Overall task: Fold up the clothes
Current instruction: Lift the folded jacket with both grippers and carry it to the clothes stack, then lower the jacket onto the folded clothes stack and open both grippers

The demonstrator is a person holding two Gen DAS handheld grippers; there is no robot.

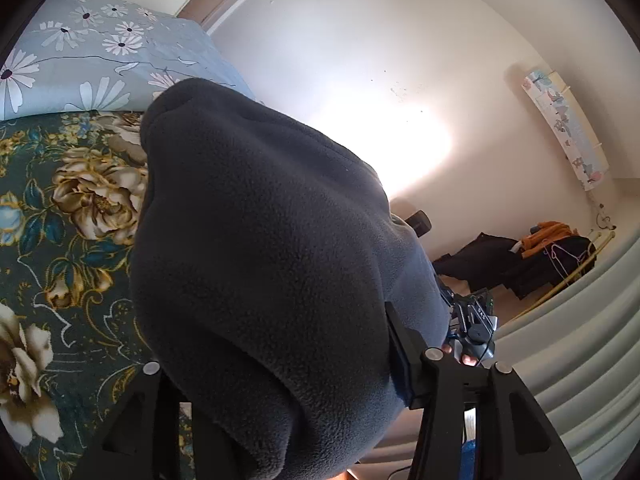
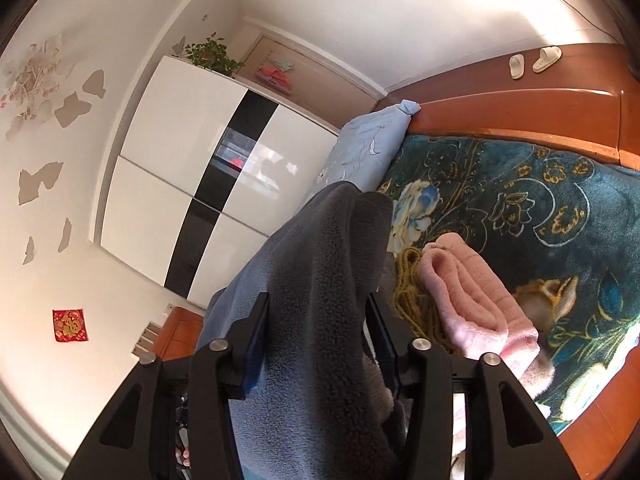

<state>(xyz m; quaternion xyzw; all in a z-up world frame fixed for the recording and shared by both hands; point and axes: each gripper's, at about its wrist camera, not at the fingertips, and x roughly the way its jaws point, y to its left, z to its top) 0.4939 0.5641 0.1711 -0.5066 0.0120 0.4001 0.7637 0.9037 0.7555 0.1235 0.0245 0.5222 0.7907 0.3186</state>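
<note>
A dark grey fleece garment [image 1: 260,248] hangs lifted above the floral bedspread [image 1: 60,208] and fills the left wrist view. My left gripper [image 1: 288,364] is shut on the fleece; its left finger is hidden under the cloth. In the right wrist view the same fleece [image 2: 316,288] runs between the fingers, and my right gripper [image 2: 316,340] is shut on it. The right gripper also shows in the left wrist view [image 1: 472,328], beyond the garment's edge. A folded pink garment [image 2: 476,300] lies on the bedspread [image 2: 520,208] to the right, over a yellow-brown knit [image 2: 412,296].
A light blue daisy-print pillow [image 1: 100,52] lies at the head of the bed, also in the right wrist view [image 2: 368,148]. A white and black wardrobe [image 2: 192,168] stands behind. The wooden bed frame [image 2: 520,100] edges the mattress. Dark and orange clothes [image 1: 532,256] lie on the floor.
</note>
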